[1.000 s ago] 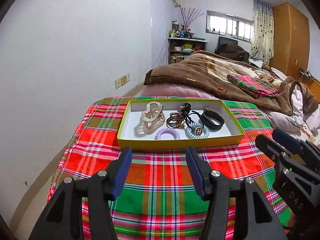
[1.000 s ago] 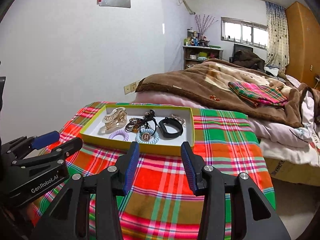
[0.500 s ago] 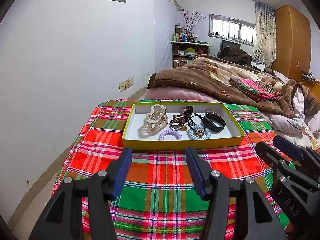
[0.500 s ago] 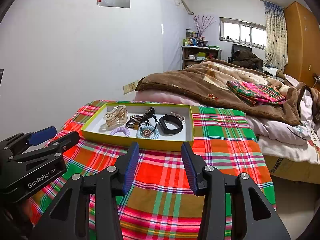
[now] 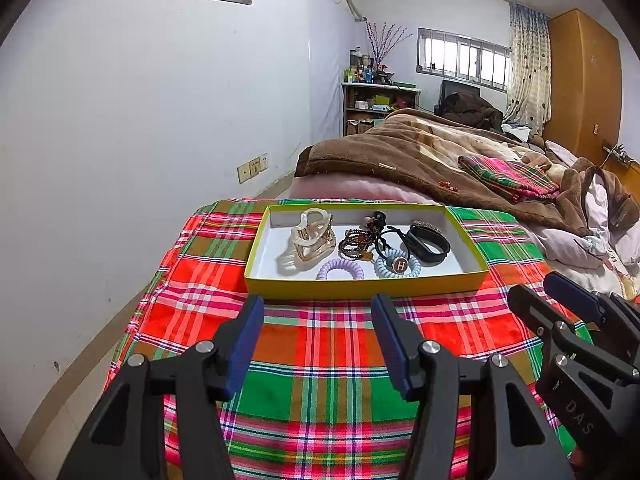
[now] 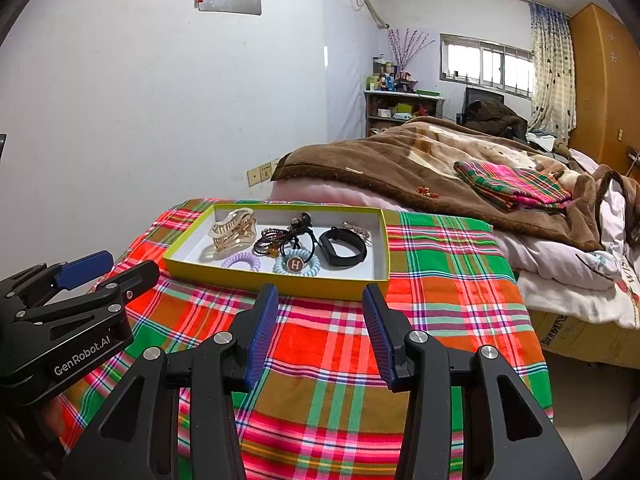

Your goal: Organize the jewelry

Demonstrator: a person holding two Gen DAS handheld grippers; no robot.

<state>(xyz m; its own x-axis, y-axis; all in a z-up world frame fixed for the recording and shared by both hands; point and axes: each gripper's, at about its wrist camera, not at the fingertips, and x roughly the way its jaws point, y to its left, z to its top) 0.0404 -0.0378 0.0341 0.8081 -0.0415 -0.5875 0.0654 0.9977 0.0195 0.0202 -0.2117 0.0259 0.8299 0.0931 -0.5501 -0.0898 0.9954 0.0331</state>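
A yellow-rimmed tray (image 5: 360, 282) (image 6: 276, 284) with a white floor sits on the plaid tablecloth. In it lie a cream claw clip (image 5: 312, 236) (image 6: 234, 228), a beaded bracelet (image 5: 354, 240), a lilac coil tie (image 5: 340, 270) (image 6: 242, 261), a blue coil tie with an H button (image 5: 398, 266) (image 6: 297, 265) and a black band (image 5: 428, 240) (image 6: 343, 247). My left gripper (image 5: 318, 312) is open and empty, just short of the tray's near wall. My right gripper (image 6: 320, 298) is open and empty, near the tray's front right.
The plaid cloth (image 5: 320, 360) covers a small table beside a white wall (image 5: 120, 140). A bed with a brown blanket (image 5: 420, 152) lies behind and to the right. A folded plaid cloth (image 6: 516, 188) rests on the blanket. The table's right edge (image 6: 536, 340) drops to the floor.
Both grippers have drawn back and risen slightly, so the tray looks a little farther and smaller. The jaws stay open and the tray's contents have not moved.
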